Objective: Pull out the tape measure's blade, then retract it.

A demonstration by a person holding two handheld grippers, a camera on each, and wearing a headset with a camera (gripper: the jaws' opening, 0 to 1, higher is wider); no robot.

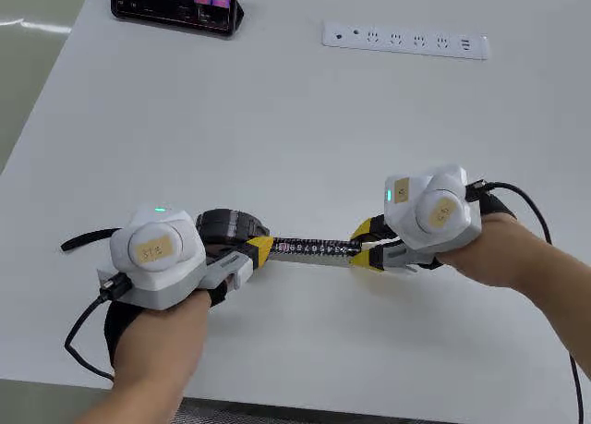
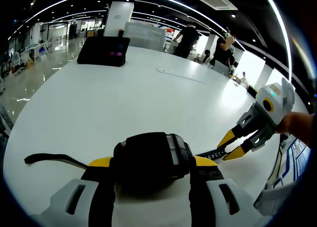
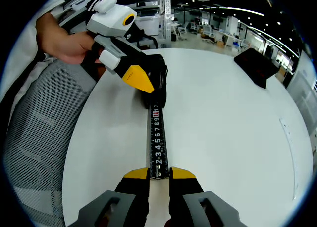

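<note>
A black tape measure case [image 1: 231,227] [image 2: 151,155] [image 3: 159,81] lies on the white table [image 1: 277,119], held between the yellow-tipped jaws of my left gripper [image 1: 251,250] [image 2: 153,162], which is shut on it. Its dark blade [image 1: 314,248] [image 3: 157,143] with white numbers runs a short way out to the right. My right gripper [image 1: 365,244] [image 3: 159,173] is shut on the blade's end. The right gripper [image 2: 233,144] also appears in the left gripper view, and the left gripper [image 3: 133,76] in the right gripper view. A black wrist strap [image 1: 88,239] [image 2: 49,159] trails left from the case.
A white power strip [image 1: 404,40] lies at the far right of the table. A dark tablet [image 1: 175,1] stands at the far edge. A mesh chair [image 3: 39,153] sits beside the table. Cables [image 1: 545,230] trail from both grippers. People stand in the background [image 2: 188,39].
</note>
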